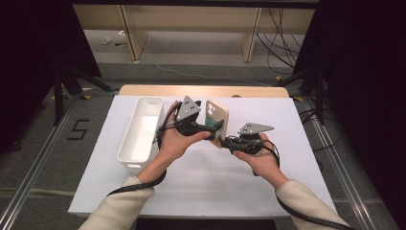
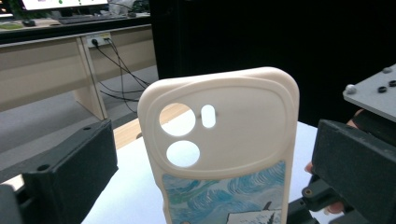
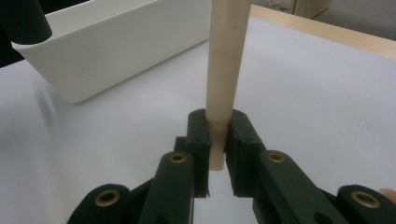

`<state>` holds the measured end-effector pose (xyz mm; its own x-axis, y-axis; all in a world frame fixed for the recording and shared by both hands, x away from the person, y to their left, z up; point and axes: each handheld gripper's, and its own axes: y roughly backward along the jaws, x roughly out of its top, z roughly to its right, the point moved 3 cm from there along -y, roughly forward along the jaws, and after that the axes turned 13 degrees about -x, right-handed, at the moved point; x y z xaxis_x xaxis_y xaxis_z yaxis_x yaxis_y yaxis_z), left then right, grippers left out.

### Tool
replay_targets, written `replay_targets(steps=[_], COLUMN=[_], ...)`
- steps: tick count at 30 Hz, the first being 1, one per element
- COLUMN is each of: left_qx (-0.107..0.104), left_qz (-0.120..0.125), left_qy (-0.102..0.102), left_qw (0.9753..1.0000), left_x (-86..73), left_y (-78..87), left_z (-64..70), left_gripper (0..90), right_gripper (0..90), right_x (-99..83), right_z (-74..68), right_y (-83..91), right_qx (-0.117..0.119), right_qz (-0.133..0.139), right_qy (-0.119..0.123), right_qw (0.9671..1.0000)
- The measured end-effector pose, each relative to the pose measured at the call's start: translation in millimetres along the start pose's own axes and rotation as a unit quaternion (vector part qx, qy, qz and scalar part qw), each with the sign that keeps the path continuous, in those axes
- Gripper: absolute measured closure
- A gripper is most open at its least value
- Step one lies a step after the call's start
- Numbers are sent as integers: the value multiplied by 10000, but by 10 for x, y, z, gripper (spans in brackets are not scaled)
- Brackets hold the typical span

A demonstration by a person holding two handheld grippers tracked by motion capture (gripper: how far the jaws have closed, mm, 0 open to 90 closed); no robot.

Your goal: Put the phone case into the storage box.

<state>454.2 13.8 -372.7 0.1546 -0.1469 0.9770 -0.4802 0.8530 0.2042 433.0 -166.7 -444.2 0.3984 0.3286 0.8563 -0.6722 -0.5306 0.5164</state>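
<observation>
A cream phone case [image 1: 218, 116] with a blue painted back stands upright above the middle of the table. My right gripper [image 1: 225, 140] is shut on its bottom edge; the right gripper view shows the case [image 3: 224, 60] edge-on, pinched between the two black jaws of that gripper [image 3: 218, 135]. My left gripper [image 1: 214, 128] comes in from the left at the case's lower half. In the left gripper view, the case [image 2: 224, 135] shows its camera cutouts and rises between the jaws of that gripper [image 2: 212, 168], which stand wide apart on either side without touching it.
A long white bin [image 1: 141, 132] lies empty on the left of the white table [image 1: 206, 187], also seen in the right gripper view [image 3: 107, 46]. The table's wooden far edge [image 1: 201, 90] lies beyond. Cables trail from both grippers.
</observation>
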Motion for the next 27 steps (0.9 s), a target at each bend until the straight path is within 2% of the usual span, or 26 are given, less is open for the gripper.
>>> replay_targets(steps=[13, 27], left_qx=[80, 195], left_qz=[62, 43], left_qy=[-1, 11], left_qw=[9999, 9998], left_x=[20, 1], left_y=[-58, -94], left_z=[25, 4], left_gripper=[0, 0], right_gripper=[814, 813], right_x=[-9, -12], right_z=[-42, -104], right_y=[-30, -52], right_qx=[-88, -59], right_qz=[-54, -70], right_qy=[-3, 37], right_qw=[9999, 10000])
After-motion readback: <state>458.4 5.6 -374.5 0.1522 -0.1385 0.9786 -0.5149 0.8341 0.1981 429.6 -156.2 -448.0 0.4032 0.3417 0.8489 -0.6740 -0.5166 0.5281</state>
